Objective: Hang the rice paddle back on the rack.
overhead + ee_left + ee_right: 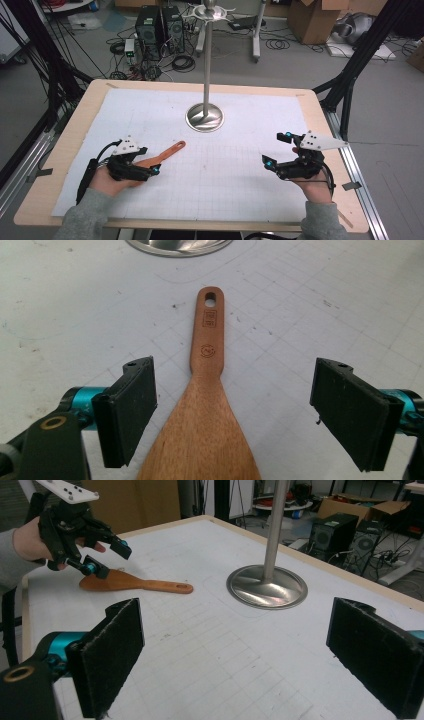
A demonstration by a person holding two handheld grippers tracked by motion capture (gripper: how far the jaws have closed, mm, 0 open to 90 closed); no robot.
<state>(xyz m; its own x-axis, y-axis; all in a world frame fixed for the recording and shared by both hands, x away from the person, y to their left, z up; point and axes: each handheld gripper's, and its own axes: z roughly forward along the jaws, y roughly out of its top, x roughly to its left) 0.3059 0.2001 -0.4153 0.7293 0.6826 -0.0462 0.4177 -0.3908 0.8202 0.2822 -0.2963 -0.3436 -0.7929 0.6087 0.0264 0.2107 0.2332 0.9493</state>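
Landmark: the metal stand [205,117], its round base resting on the white gridded mat [240,165], its pole rising straight up toward a hooked top.

Wooden spatula [162,155]: it lay flat on the mat, on my side of the stand's base and off to its left, well apart from it. Its handle end, with the hanging hole, pointed toward the base; its broad blade pointed back toward me.

Left gripper [147,161]: I held it low over the spatula's blade, with the jaws spread wide. In the left gripper view one pad [127,412] stood on either side of the blade, and neither touched the wood. Nothing was pinched.

Right gripper [276,148]: I held it on my side of the stand and to its right, well apart from base and spatula alike. Its jaws stood spread and held nothing. Whether it rested on the mat or hovered, I could not tell.

Step in hand: as I judged it, this was the approach for a grasp. My left gripper was lined up along the spatula, and the grip itself was not yet made.

Next move: I reckoned it called for closing the left jaws squarely across the blade or the neck just ahead of it. The piece lay flat and thin, so the pads had to get low enough to catch its edges without skidding it across the mat.

Risk: a lopsided pinch could have let the long handle swing.
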